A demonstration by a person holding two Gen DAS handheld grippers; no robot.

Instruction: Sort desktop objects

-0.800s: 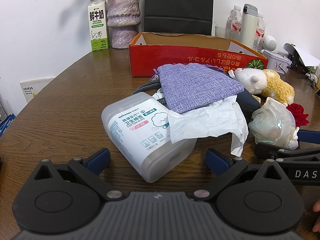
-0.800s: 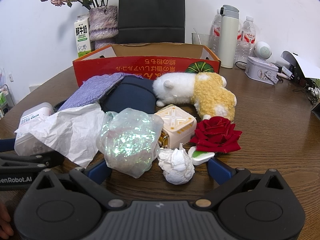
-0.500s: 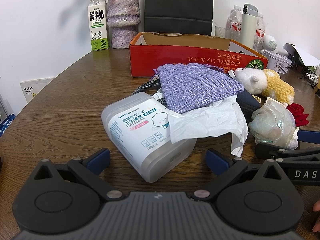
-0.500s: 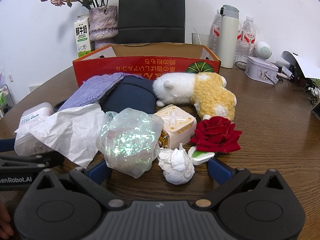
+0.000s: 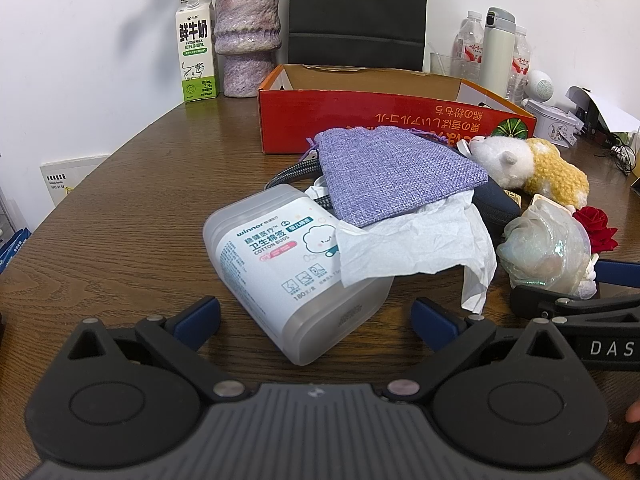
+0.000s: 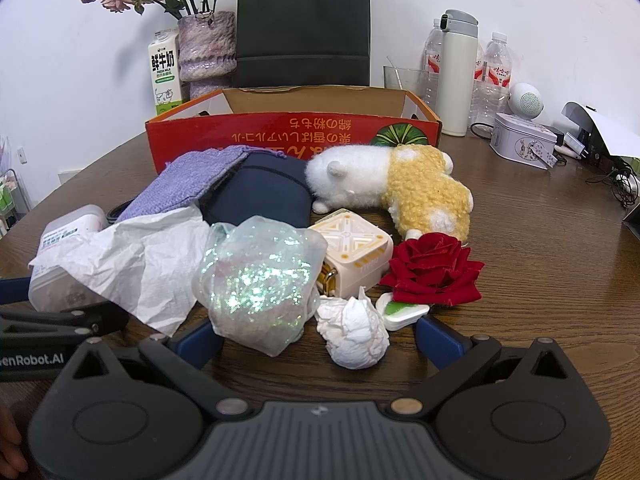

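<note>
A pile of objects lies on the wooden table in front of a red cardboard box (image 5: 384, 120) (image 6: 280, 136). My left gripper (image 5: 316, 320) is open, its jaws on either side of the near end of a cotton bud box (image 5: 288, 264). A white tissue (image 5: 416, 240) and a purple pouch (image 5: 384, 172) lie over it. My right gripper (image 6: 320, 336) is open around a shiny iridescent bag (image 6: 260, 280) and a crumpled paper ball (image 6: 352, 332). A cream cube (image 6: 352, 252), red rose (image 6: 432, 272), plush toy (image 6: 392, 188) and dark blue case (image 6: 260, 196) lie behind.
A milk carton (image 5: 196, 60) and a vase (image 5: 246, 36) stand at the back left. A thermos (image 6: 458, 76), water bottles (image 6: 492, 76), a tin (image 6: 520, 140) and cables sit at the back right. A black bag (image 6: 302, 24) stands behind the box.
</note>
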